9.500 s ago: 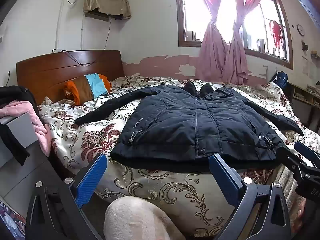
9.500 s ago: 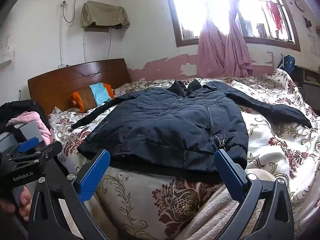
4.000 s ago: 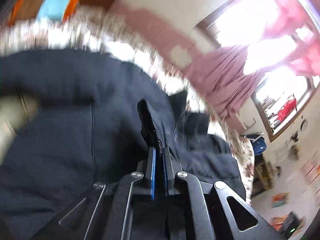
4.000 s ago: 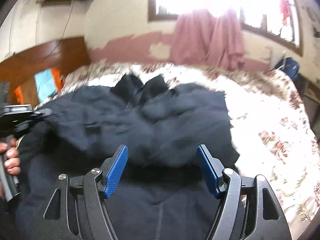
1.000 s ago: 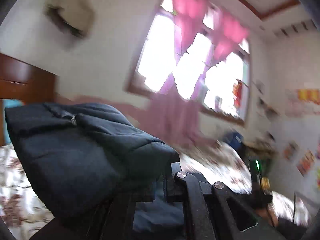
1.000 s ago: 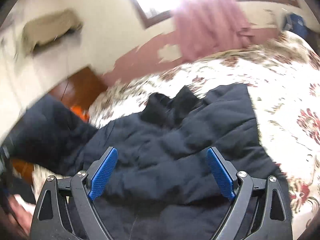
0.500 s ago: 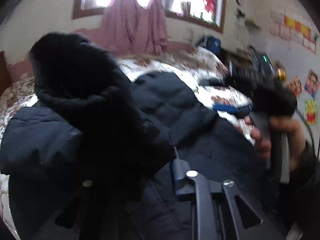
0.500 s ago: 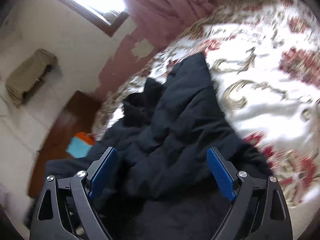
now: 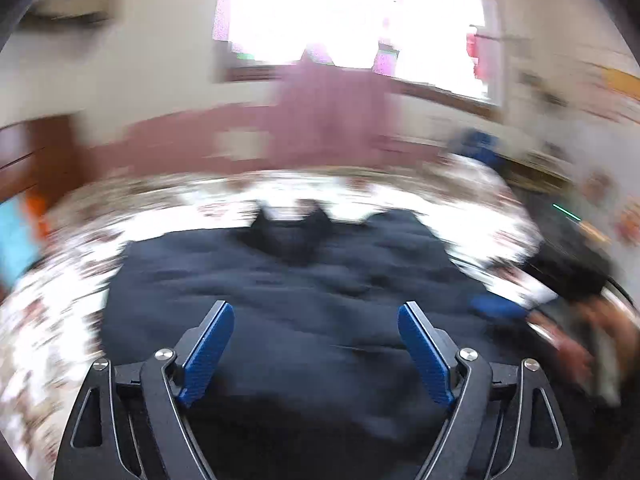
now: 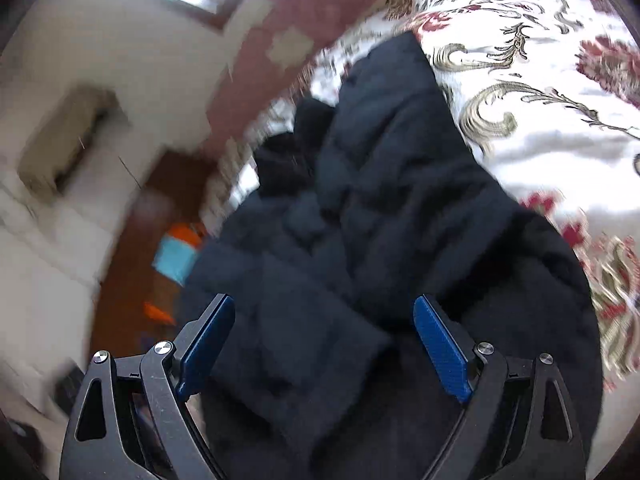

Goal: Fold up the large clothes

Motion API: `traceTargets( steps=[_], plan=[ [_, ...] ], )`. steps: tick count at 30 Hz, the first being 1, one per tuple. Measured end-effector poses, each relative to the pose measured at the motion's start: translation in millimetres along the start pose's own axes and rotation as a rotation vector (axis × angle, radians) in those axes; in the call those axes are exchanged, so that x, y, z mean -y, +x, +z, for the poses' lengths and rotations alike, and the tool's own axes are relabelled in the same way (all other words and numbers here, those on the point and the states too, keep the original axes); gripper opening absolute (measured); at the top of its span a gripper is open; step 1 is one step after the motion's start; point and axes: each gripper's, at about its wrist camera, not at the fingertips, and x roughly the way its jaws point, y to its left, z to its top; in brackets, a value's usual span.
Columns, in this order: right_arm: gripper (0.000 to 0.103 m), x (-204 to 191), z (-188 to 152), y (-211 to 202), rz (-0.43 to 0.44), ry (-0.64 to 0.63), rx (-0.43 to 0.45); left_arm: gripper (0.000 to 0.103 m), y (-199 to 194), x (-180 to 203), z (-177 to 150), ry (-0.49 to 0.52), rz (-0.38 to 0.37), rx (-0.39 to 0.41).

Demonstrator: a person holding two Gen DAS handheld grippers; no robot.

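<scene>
We see the dark navy jacket [image 9: 304, 312] lying on the bed [image 10: 532, 92], spread over the flowered bedspread with its collar [image 9: 294, 232] pointing away toward the far wall, and with cloth bunched and lapped across its middle in the right wrist view. The left claw [image 9: 316, 344] stands wide, its blue pads [image 9: 210, 350] well apart; its jaws have just been opening, and nothing is pinched between them, though the jacket's dark cloth fills the space below and beyond them. The right claw [image 10: 324, 344] is also wide, both blue pads [image 10: 440, 354] clear of each other, with folds of the jacket showing between and under them; we cannot tell whether the pads brush the fabric, but they do not press on it. In the left wrist view the picture is heavily smeared, yet we can make out the right claw [image 9: 500, 308] at the far right edge of the jacket, with a person's hand [image 9: 572, 344] behind it on the grip. Beyond the bed we see a bright window [image 9: 352, 20] with pink curtains [image 9: 332, 116], a peeling pink band on the wall, and the brown wooden headboard [image 10: 132, 264] at the left, with an orange and light blue pillow [image 10: 176, 256] against it.
</scene>
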Motion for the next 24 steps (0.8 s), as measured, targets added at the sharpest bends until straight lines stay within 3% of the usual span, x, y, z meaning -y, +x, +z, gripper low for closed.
traceTargets(
  steps=[2, 3, 4, 5, 6, 8, 11, 14, 19, 22, 24],
  plan=[
    [0.087, -8.8, -16.0, 5.3, -0.053, -0.045, -0.029, 0.085, 4.3, -32.3, 4.5, -0.112, 0.194, -0.026],
    [0.08, -10.9, -20.7, 9.0, -0.055, -0.054, -0.044, 0.085, 6.6, -51.9, 3.1, -0.179, 0.272, -0.044],
    [0.075, -14.0, -25.8, 13.3, -0.052, -0.06, -0.058, 0.085, 9.5, -63.9, 0.6, -0.224, 0.302, -0.061],
    [0.067, -17.5, -30.9, 17.8, -0.07, -0.061, -0.062, 0.085, 10.6, -79.1, -3.0, -0.277, 0.31, -0.085],
    [0.049, -19.3, -33.4, 20.2, -0.089, -0.065, -0.057, 0.085, 11.0, -90.6, -7.5, -0.314, 0.296, -0.101],
    [0.028, -22.3, -37.6, 27.4, -0.143, -0.072, -0.054, 0.085, 18.1, -108.9, -18.5, -0.394, 0.271, -0.132],
    [0.007, -23.7, -38.3, 25.8, -0.124, -0.04, -0.025, 0.085, 23.6, -120.7, -27.7, -0.442, 0.281, -0.172],
    [0.003, -41.7, -32.6, 6.4, -0.081, -0.093, 0.087, 0.085, 24.8, -122.9, -28.6, -0.449, 0.283, -0.167],
    [0.003, -72.2, 4.0, -38.9, -0.243, -0.283, 0.344, 0.085, 18.6, -110.7, -22.9, -0.366, 0.266, -0.095],
    [0.003, -72.7, 33.5, -41.7, -0.322, -0.297, 0.419, 0.085, 16.6, -92.1, -17.3, -0.29, 0.224, -0.068],
    [0.003, -67.6, 51.9, -27.5, -0.377, -0.314, 0.382, 0.085, 17.0, -79.4, -13.2, -0.243, 0.192, -0.045]
  ],
)
